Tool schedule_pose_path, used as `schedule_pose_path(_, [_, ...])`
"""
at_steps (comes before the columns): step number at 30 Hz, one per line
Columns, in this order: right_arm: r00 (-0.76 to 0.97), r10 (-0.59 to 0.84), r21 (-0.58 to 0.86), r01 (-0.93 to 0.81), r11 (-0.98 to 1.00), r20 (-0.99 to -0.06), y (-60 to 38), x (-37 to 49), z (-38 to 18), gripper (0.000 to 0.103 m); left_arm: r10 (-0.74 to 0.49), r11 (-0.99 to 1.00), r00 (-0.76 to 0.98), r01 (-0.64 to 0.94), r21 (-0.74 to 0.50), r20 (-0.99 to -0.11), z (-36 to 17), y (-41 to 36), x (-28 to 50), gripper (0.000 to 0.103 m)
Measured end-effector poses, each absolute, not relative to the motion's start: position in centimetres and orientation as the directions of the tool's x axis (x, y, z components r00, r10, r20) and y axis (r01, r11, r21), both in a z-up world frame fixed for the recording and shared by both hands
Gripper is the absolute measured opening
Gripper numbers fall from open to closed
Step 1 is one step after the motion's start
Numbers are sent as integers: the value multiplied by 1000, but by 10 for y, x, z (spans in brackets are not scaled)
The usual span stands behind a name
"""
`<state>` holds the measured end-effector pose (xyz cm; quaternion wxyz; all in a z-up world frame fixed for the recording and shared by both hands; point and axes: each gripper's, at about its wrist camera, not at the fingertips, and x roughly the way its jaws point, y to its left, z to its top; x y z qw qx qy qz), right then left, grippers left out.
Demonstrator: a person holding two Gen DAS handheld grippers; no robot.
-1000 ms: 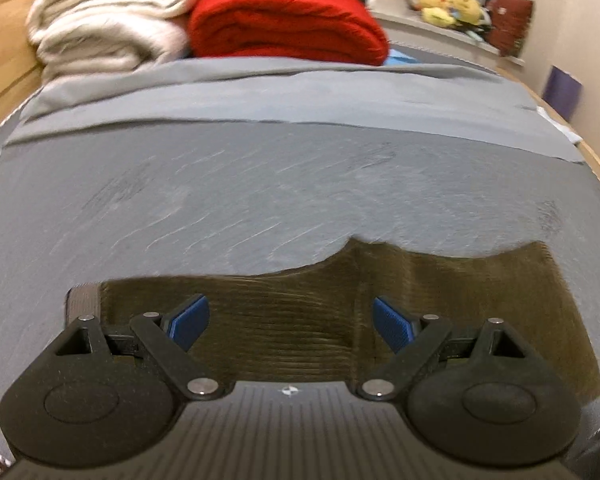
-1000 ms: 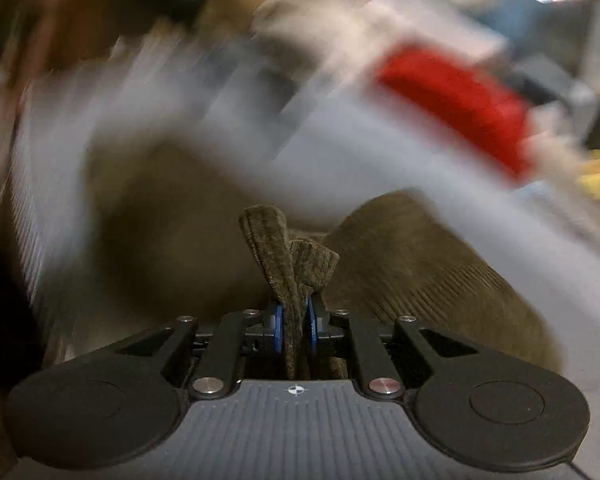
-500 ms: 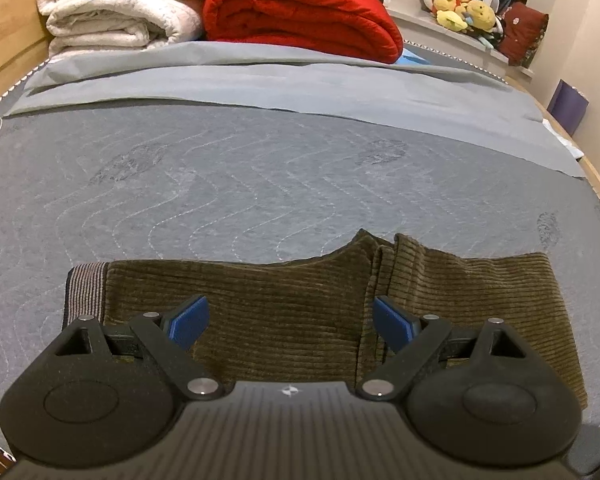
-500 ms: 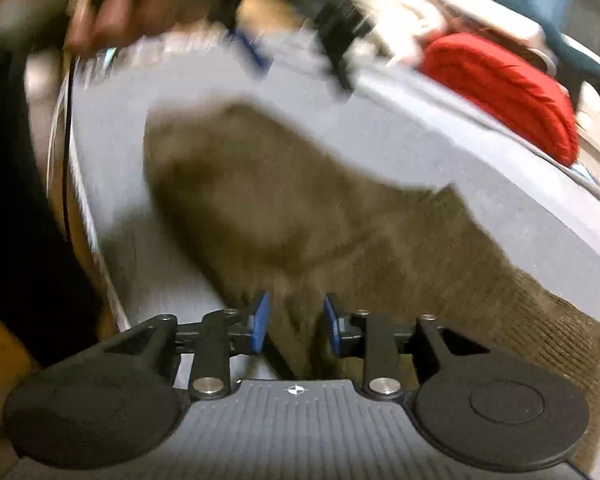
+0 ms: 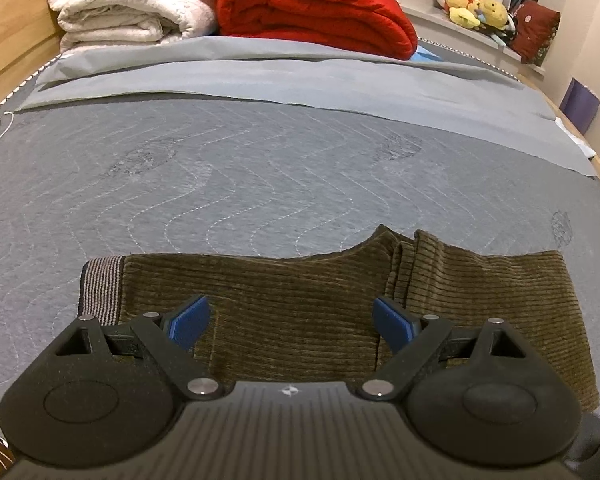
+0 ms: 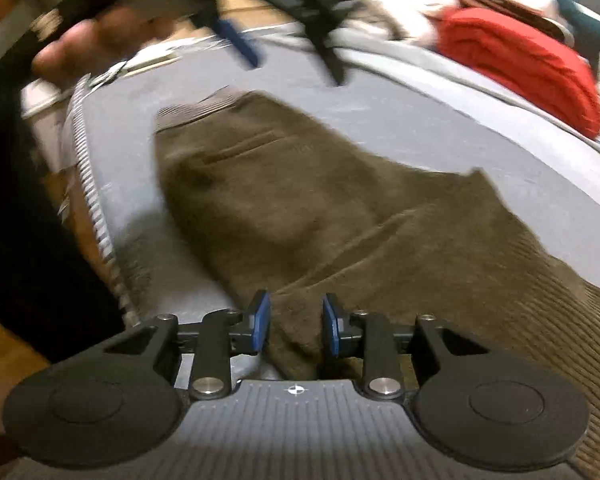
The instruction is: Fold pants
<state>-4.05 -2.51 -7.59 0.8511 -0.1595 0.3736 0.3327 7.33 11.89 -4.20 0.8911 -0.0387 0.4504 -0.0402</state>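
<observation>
While the left gripper (image 5: 290, 322) hovers spread wide over the folded pants (image 5: 300, 312), the right gripper's (image 6: 294, 326) jaws are closing around a fabric ridge without pinching it.

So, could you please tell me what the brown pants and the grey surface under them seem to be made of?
The brown pants look like corduroy: soft, matte, with fine parallel ribs, plus a striped knit-looking waistband. The grey surface appears to be a quilted mattress fabric, matte, with wavy pale stitch lines; its fibre can't be told.

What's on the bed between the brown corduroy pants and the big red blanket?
Left wrist view: between the brown corduroy pants and red folded blanket lie bare quilted grey mattress and a lighter grey sheet.
</observation>
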Motion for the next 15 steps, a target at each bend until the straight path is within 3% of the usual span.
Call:
schedule_pose_path(4, [562,423,-21,-618,786,-711,-35,-32,-71,31,-112,993,593,47,-104,-798,-42,117,73,92])
schedule_pose_path(8, [428,430,-6,-714,700,-795,-24,-41,-91,30,-114,993,591,45,-109,-799,-41,116,73,92])
schedule_pose_path(9, [419,447,-6,-735,678,-791,-22,-45,-89,34,-114,993,591,44,-110,-799,-41,116,73,92])
schedule_pose_path(15, [496,479,29,-672,740,-724,-35,-42,-68,32,-115,993,591,40,-113,-799,-41,119,73,92])
